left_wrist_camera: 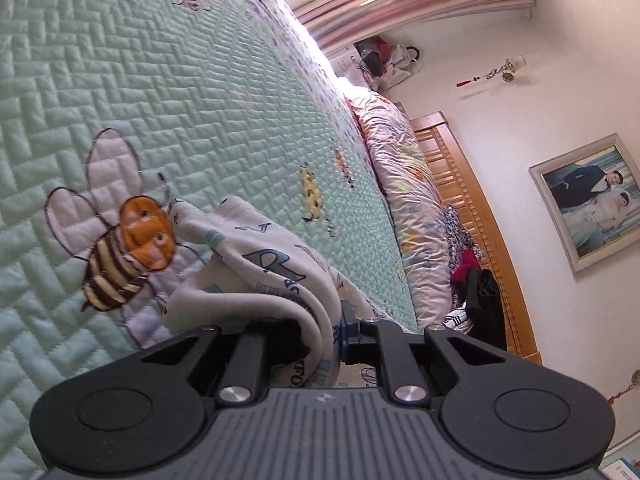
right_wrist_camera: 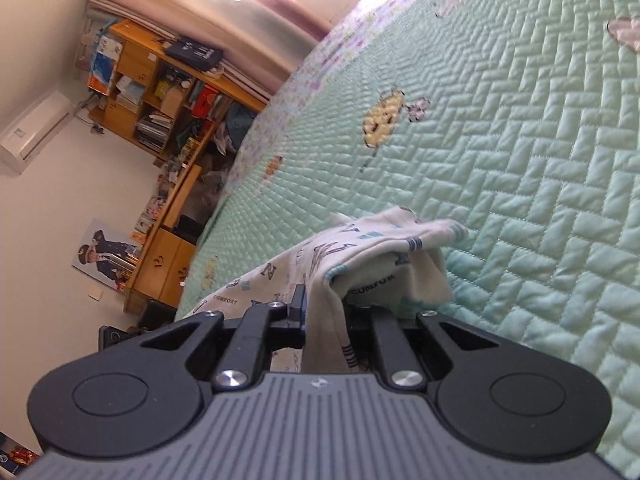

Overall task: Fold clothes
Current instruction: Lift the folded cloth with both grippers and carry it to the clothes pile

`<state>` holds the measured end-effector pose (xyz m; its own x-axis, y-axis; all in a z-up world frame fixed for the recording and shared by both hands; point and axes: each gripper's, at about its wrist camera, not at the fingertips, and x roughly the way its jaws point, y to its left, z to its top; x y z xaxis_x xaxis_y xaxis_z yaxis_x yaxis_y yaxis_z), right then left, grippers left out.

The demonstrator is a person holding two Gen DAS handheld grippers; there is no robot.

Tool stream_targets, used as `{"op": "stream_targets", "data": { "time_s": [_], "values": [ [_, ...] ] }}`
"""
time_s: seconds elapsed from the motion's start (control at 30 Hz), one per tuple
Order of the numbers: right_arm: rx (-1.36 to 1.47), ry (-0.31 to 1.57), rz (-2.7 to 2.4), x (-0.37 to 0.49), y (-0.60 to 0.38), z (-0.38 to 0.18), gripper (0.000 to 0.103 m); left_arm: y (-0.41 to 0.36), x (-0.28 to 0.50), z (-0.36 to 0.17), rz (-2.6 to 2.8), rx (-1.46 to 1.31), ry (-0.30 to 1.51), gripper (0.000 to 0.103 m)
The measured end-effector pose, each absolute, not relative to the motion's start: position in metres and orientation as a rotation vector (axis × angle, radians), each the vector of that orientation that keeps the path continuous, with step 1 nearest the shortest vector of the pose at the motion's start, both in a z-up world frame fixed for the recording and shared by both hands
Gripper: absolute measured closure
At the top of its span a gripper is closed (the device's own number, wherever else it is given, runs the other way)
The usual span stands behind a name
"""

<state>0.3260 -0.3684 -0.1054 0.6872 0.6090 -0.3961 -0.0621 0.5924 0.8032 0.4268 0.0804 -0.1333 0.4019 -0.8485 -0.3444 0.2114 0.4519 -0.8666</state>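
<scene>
A white garment [left_wrist_camera: 256, 276] printed with grey and blue letters lies bunched on a mint-green quilted bedspread [left_wrist_camera: 208, 92]. My left gripper [left_wrist_camera: 326, 332] is shut on a folded edge of it, and the cloth drapes up over the jaws, hiding the left fingertip. In the right wrist view the same garment [right_wrist_camera: 372, 256] is lifted off the bedspread [right_wrist_camera: 520, 152], with my right gripper [right_wrist_camera: 326, 320] shut on another edge. The cloth hangs down between its fingers and covers the right fingertip.
An embroidered bee [left_wrist_camera: 128, 252] sits on the quilt left of the garment. A rolled floral duvet [left_wrist_camera: 404, 184], a wooden headboard [left_wrist_camera: 472, 208] and dark clothes [left_wrist_camera: 480, 300] lie beyond. A cluttered wooden shelf unit [right_wrist_camera: 160, 128] stands past the bed's far edge.
</scene>
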Motion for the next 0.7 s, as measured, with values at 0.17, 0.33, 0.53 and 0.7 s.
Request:
{"op": "stream_targets", "data": {
  "time_s": [0.17, 0.33, 0.53, 0.7],
  "values": [
    [0.883, 0.608, 0.395, 0.270, -0.400, -0.064, 0.091, 0.024, 0.401, -0.086, -0.870, -0.807, 0.887, 0.088],
    [0.904, 0.478, 0.289, 0.177, -0.460, -0.023, 0.091, -0.070, 0.370, -0.041, -1.031, -0.773, 0.875, 0.087],
    [0.904, 0.324, 0.084, 0.048, -0.553, 0.008, 0.090, -0.239, 0.336, -0.007, -1.243, -0.690, 0.937, 0.087],
    [0.891, 0.203, -0.102, -0.059, -0.627, 0.026, 0.090, -0.389, 0.293, 0.009, -1.418, -0.618, 0.991, 0.087]
  ]
}}
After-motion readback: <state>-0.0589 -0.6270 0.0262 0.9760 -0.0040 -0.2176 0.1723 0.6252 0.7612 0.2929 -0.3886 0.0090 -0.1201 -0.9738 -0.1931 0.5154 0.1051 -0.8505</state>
